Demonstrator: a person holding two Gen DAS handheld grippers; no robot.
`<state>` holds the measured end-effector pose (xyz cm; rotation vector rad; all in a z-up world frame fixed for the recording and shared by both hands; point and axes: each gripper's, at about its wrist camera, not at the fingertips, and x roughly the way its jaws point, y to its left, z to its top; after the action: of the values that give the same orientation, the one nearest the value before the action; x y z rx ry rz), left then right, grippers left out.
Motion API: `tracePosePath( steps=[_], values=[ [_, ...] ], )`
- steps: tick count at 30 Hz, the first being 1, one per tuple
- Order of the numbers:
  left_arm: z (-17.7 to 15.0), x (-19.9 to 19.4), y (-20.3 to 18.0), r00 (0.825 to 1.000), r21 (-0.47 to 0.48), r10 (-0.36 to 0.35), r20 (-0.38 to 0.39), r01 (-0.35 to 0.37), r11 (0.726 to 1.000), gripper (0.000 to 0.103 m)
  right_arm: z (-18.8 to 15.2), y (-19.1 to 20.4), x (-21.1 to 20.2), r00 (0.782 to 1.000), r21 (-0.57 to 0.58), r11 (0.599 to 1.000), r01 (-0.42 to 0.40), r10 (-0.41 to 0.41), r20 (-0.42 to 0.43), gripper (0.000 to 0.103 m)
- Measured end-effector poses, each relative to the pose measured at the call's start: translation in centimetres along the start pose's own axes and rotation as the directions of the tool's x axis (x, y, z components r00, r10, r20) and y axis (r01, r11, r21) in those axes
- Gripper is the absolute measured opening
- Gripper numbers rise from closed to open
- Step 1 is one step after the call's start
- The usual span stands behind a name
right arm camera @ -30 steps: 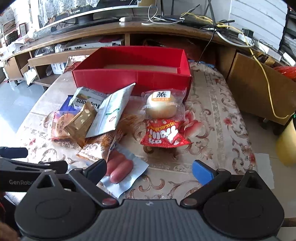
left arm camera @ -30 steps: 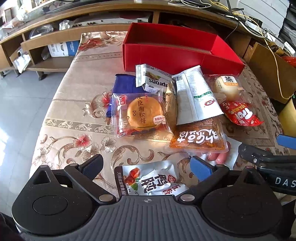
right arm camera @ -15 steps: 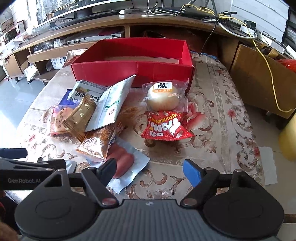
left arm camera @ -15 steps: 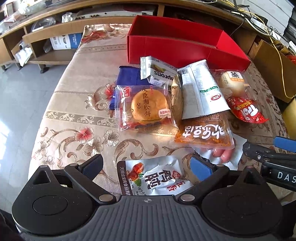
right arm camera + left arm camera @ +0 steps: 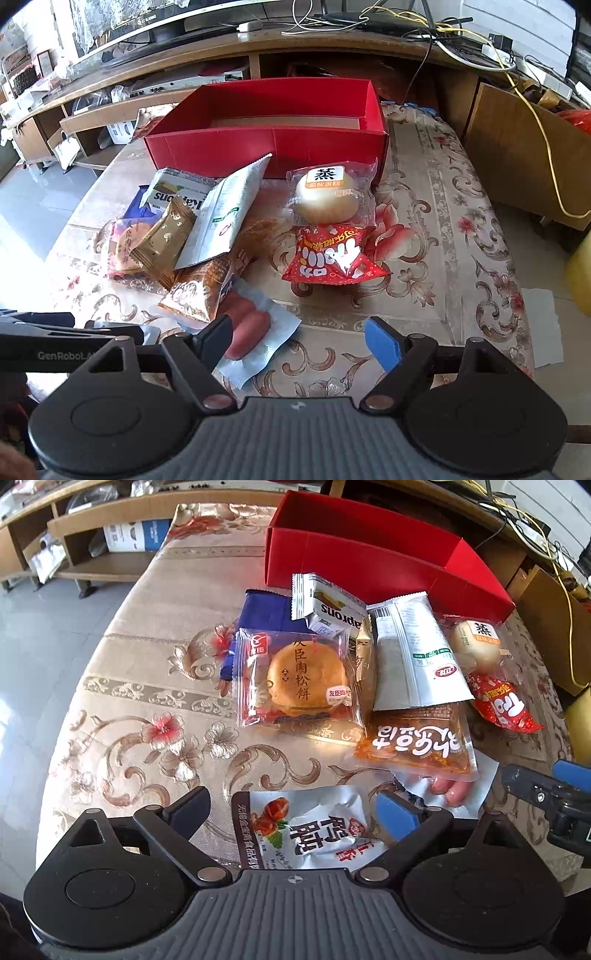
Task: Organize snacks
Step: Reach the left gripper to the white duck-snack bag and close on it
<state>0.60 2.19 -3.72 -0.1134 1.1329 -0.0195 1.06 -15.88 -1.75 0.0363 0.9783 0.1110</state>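
Note:
A pile of snack packs lies on the patterned tablecloth in front of an open red box (image 5: 369, 557) (image 5: 273, 122). My left gripper (image 5: 291, 808) is open, its jaws on either side of a silver pack with red characters (image 5: 310, 830). Beyond it lie a round pastry pack (image 5: 295, 679), an orange pack (image 5: 417, 742) and a white pack (image 5: 410, 653). My right gripper (image 5: 299, 341) is open, low over the table, with a sausage pack (image 5: 255, 332) by its left finger. A bun pack (image 5: 328, 194) and a red pack (image 5: 332, 254) lie ahead of it.
A wooden TV stand with shelves (image 5: 184, 88) stands behind the table. A brown cabinet (image 5: 517, 147) with cables is at the right. The table's left edge (image 5: 74, 701) drops to a tiled floor. The right gripper shows at the left wrist view's right edge (image 5: 546, 794).
Both grippers have moved forward and lower toward the snacks. The right gripper's jaws have narrowed somewhat. The left jaws now flank the silver pack more closely.

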Motion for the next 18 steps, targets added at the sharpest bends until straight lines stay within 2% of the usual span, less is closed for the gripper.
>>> tracePosePath(
  steps=[4, 8, 11, 14, 18],
  values=[
    [0.0, 0.8, -0.5, 1.0, 0.015, 0.012, -0.022, -0.011, 1.0, 0.097, 0.2, -0.2, -0.3, 1.0, 0.007, 1.0, -0.016, 0.016, 0.005, 0.079],
    [0.5, 1.4, -1.1, 0.999, 0.047, 0.042, -0.014, -0.041, 0.998, 0.097, 0.2, -0.4, -0.6, 0.999, 0.015, 0.999, -0.033, 0.032, 0.01, 0.079],
    [0.5, 1.6, -1.2, 0.999, 0.059, 0.039, -0.01, -0.038, 0.998, 0.097, 0.1, -0.6, -0.7, 0.999, 0.015, 0.999, -0.038, 0.038, 0.009, 0.079],
    [-0.1, 1.4, -1.5, 0.998, 0.111, 0.062, -0.017, -0.06, 0.992, 0.095, 0.2, -0.6, -0.9, 0.999, 0.014, 0.999, -0.04, 0.039, 0.012, 0.079],
    [-0.5, 1.0, -0.8, 0.997, 0.114, 0.069, -0.024, -0.066, 0.991, 0.088, 0.3, -0.5, -1.2, 0.999, 0.013, 0.999, -0.05, 0.049, 0.023, 0.079]
  ],
)
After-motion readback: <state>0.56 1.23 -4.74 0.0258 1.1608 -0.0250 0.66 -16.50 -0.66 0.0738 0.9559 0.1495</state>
